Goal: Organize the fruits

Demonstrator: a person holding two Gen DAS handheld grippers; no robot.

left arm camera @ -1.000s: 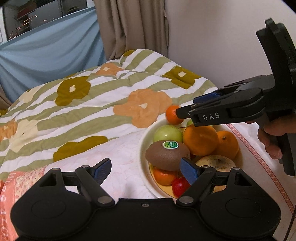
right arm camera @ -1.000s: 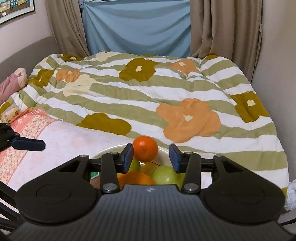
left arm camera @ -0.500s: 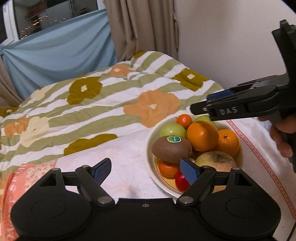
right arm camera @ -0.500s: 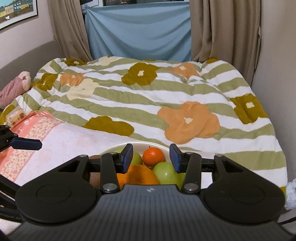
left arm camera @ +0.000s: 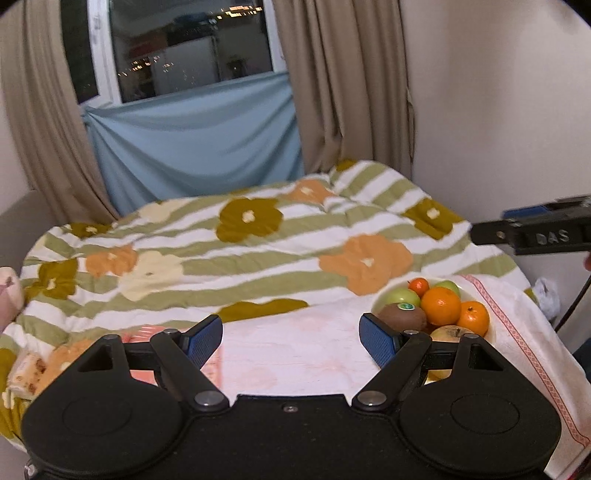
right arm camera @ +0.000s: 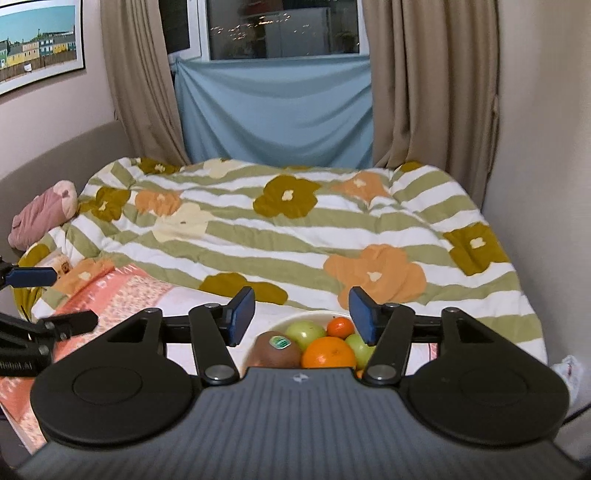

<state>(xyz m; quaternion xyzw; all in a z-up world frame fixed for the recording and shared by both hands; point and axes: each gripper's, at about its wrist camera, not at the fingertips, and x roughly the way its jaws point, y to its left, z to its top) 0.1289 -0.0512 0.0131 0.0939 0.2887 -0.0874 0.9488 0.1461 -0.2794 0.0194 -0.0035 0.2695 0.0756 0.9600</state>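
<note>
a bed under a flowered striped quilt (right arm camera: 295, 236) carries a pink-patterned cloth (left arm camera: 295, 350) at its near edge, a fruit bowl (right arm camera: 291, 320) on the cloth.

Place: a home bedroom, by night.
Bed: a flowered, striped quilt (right arm camera: 295, 236) is covering the bed and filling most of both views.
Window: beige curtains (right arm camera: 424, 92) are hanging at a dark window (right arm camera: 280, 29), a blue sheet (right arm camera: 273, 118) draping beneath it.
Wall: a framed print (right arm camera: 37, 44) is hanging at left.
Foreground: a bowl of fruit (left arm camera: 432, 310) is sitting on a pink cloth (left arm camera: 295, 354).
</note>
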